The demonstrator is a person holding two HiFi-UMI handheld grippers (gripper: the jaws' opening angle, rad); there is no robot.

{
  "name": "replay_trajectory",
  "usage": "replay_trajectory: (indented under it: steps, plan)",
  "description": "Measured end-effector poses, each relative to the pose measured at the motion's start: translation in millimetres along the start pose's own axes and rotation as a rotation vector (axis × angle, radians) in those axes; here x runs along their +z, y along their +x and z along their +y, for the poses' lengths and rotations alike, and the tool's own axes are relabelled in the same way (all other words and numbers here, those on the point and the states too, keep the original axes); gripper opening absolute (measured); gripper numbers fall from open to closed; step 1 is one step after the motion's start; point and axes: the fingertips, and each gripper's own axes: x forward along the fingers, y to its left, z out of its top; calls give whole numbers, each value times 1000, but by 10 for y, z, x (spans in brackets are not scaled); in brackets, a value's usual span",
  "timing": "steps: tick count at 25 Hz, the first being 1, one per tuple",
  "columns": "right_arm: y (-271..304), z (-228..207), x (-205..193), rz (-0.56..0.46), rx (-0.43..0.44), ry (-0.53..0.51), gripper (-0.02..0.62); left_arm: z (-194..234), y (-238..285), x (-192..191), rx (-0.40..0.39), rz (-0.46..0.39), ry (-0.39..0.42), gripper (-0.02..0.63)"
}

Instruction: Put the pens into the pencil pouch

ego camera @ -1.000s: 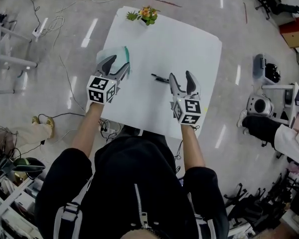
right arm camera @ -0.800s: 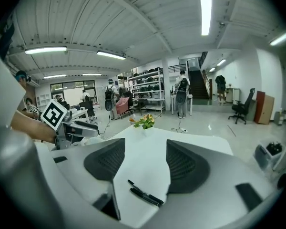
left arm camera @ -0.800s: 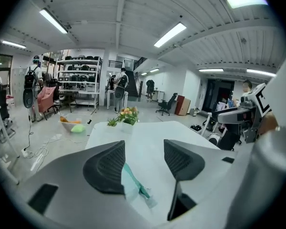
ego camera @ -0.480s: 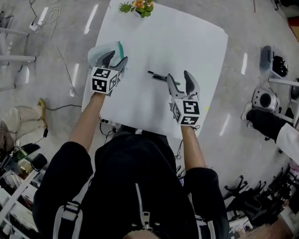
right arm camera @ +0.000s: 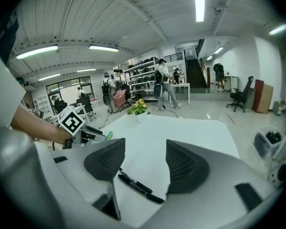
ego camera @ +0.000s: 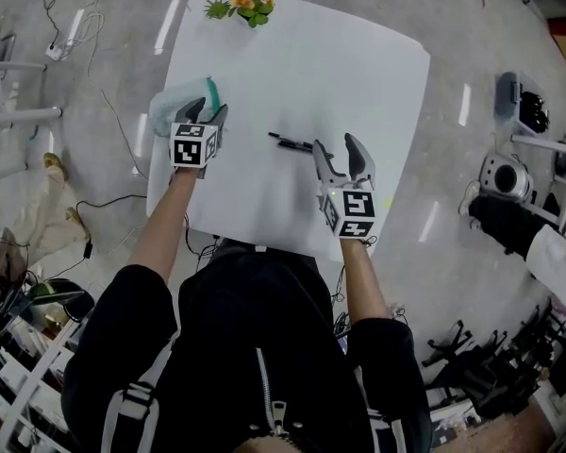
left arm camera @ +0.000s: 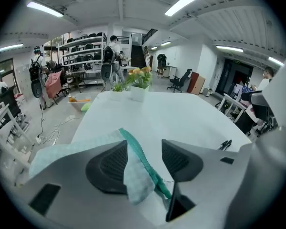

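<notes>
A pale mint pencil pouch (ego camera: 170,104) with a green zipper edge lies near the white table's left side. My left gripper (ego camera: 210,111) is down at its right end. In the left gripper view the pouch (left arm camera: 76,146) and its zipper run between the jaws; my left gripper (left arm camera: 144,148) has just been closing a little, but the pads still stand apart. Two black pens (ego camera: 291,142) lie side by side mid-table. My right gripper (ego camera: 335,145) hovers open just right of them. In the right gripper view, the pens (right arm camera: 136,187) lie below that gripper (right arm camera: 145,149).
A small pot of orange flowers (ego camera: 242,3) stands at the table's (ego camera: 358,74) far edge. Around the table are floor cables, shelves, office chairs and several people. One person's sleeve (ego camera: 547,258) shows at the right.
Both grippers have come down toward the table. The left one dropped onto the pouch's right end and its jaws narrowed slightly. The right one edged closer to the pens.
</notes>
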Motion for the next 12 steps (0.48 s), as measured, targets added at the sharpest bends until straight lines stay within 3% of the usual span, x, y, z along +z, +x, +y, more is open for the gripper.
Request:
replay_trajectory:
  steps: [3, 7, 12]
  plan:
    - [12, -39, -41, 13, 3, 1, 264, 43, 64, -84, 27, 28, 13, 241]
    - [58, -87, -109, 32, 8, -4, 262, 154, 112, -138, 83, 40, 21, 133]
    - [58, -121, -171, 45, 15, -2, 262, 135, 76, -166, 92, 40, 24, 57]
